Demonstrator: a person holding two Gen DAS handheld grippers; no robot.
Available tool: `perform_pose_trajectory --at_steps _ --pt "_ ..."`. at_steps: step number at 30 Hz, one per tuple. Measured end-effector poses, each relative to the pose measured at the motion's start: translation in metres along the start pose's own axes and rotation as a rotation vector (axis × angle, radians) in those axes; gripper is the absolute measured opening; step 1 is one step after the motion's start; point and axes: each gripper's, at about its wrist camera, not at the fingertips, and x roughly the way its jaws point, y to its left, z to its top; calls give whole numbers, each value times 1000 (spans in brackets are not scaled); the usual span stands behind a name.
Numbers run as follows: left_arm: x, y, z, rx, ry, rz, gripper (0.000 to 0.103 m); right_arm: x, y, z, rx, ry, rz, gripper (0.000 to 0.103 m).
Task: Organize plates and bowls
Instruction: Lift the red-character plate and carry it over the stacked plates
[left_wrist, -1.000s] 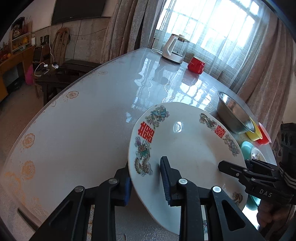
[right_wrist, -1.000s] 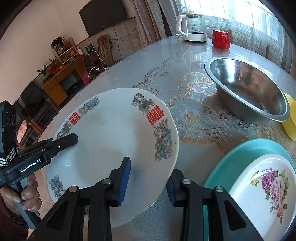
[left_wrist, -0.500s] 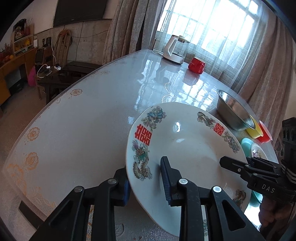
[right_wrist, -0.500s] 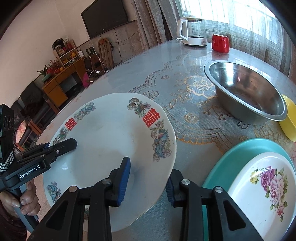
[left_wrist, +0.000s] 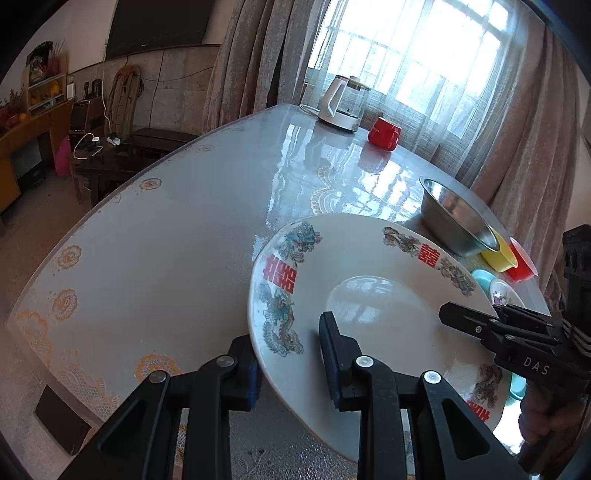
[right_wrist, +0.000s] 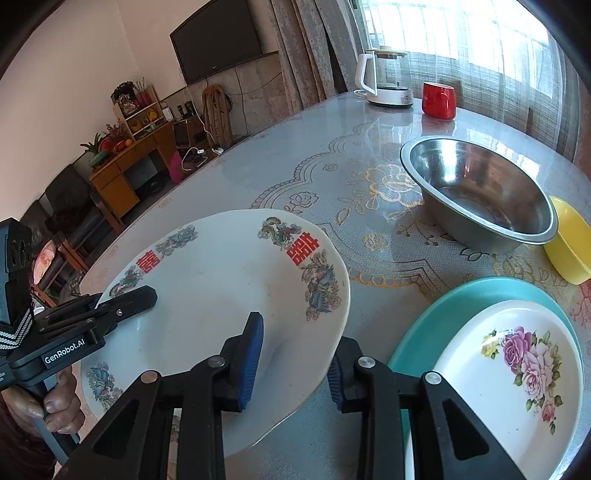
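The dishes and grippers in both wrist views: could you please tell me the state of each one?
dragon plate, tilted, its rim between both grippers' jaws.
left gripper, shut on the plate's rim.
right gripper, jaws have just been closing, pads now on the opposite rim.
steel bowl, upright, empty.
rose plate, stacked on the teal plate.
red mug, upright.
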Motion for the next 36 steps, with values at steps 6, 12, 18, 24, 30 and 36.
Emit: perform_pose_trajectory --at_steps 6,12,18,24,30,36 --pt "7 12 2 -38 -1 -26 28 7 -1 -5 -8 22 8 30" --pt "13 16 10 -58 -14 -39 27 10 1 -6 -15 29 6 32" --pt "2 16 0 -34 -37 -62 25 2 5 -9 -46 7 -12 31" --pt "-5 11 -7 -37 -47 -63 24 -7 8 -15 -61 -11 -20 31" --pt "-9 -3 -8 -19 -49 -86 24 -20 -2 -17 -21 -32 -10 31" --pt "-15 -22 -4 20 -67 -114 24 -34 -13 -21 6 -58 -27 31"
